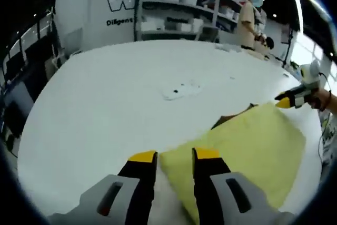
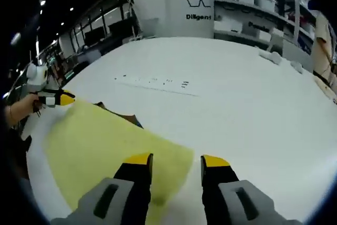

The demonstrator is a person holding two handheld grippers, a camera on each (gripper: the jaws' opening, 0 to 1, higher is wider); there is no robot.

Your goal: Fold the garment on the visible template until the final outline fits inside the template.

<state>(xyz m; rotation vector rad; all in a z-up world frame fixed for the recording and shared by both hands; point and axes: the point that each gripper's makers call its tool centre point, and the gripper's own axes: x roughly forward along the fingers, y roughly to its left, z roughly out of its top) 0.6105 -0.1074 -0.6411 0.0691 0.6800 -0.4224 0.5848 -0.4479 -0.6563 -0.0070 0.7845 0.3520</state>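
Note:
A pale yellow garment (image 1: pixel 247 146) lies flat on the white table (image 1: pixel 105 98). A dark brown edge (image 1: pixel 231 119) peeks out from under its far side; it may be the template. My left gripper (image 1: pixel 175 156) is open, with the garment's near corner in the gap between its jaws. The right gripper (image 1: pixel 290 100) comes in from the right at the garment's far corner, held by a hand (image 1: pixel 322 98). In the right gripper view the garment (image 2: pixel 105 140) spreads to the left. My right gripper (image 2: pixel 177 160) is open over its corner. The left gripper (image 2: pixel 59 98) sits at the opposite corner.
Small dark marks (image 1: pixel 178 90) dot the table beyond the garment, and a line of marks (image 2: pixel 152 82) is in the right gripper view. Shelves with white bins (image 1: pixel 174 3) and a standing person (image 1: pixel 247 22) are behind the table. The table edge curves close on the left (image 1: pixel 31 130).

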